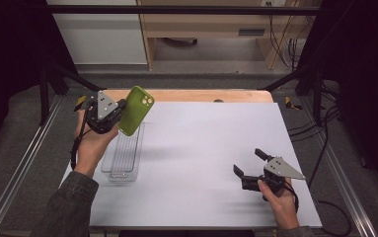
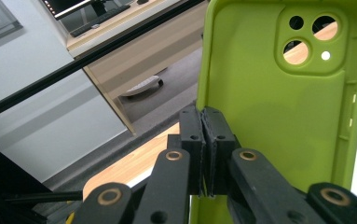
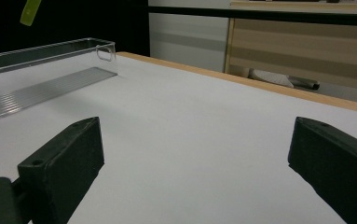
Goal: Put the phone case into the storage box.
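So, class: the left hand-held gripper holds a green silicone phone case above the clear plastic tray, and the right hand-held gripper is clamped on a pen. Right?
Not quite. The right hand-held gripper holds nothing; its jaws stand open over the white table sheet, as the right gripper view shows. The left hand-held gripper does hold the green silicone phone case above the clear plastic tray.

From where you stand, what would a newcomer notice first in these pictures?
The bright green phone case stands out first: the left gripper holds it in the air by one side wall, jaws shut on it, above the far end of a clear plastic tray at the left of the white table. Near the right front corner, the right gripper rests low over the table with its jaws wide open and nothing between them.
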`<state>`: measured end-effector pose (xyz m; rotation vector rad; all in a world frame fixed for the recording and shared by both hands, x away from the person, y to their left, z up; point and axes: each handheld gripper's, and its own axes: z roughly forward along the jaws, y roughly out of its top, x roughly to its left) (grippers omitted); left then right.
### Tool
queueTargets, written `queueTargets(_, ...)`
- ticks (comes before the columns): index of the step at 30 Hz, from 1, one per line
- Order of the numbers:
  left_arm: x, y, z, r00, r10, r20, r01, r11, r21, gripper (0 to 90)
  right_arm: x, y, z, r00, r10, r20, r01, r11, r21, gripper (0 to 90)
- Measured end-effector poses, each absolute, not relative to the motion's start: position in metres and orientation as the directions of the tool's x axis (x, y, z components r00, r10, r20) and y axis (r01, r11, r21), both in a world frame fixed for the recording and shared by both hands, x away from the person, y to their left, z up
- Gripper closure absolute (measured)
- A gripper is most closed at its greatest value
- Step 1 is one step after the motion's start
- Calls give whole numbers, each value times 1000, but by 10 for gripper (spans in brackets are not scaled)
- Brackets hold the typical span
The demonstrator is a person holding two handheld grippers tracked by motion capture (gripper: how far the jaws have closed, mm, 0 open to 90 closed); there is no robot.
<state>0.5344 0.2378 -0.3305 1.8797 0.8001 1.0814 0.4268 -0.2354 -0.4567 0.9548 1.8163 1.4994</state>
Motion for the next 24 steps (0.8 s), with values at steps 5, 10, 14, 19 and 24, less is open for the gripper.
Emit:
queueTargets(5, 535, 240, -331, 423, 825, 374, 129, -464, 877, 871, 426, -235, -457, -569, 822, 3, 158, 105, 982, 37)
queueTargets(10, 535, 243, -331, 410, 834, 369, 126, -453, 883, 871, 426, -234, -456, -570, 821, 3, 154, 104, 983, 36)
queueTargets(14, 536, 246, -331, 406, 847, 344, 143, -431, 891, 871, 424, -233, -456, -576, 818, -1, 141, 101, 985, 36)
queueTargets(19, 537, 248, -332, 404, 850, 339, 150, -427, 892, 871, 424, -233, -457, -576, 818, -5, 137, 103, 985, 31)
queueTargets(24, 538, 249, -333, 399, 858, 324, 155, -411, 898, 871, 424, -231, -458, -578, 816, -14, 126, 106, 986, 32)
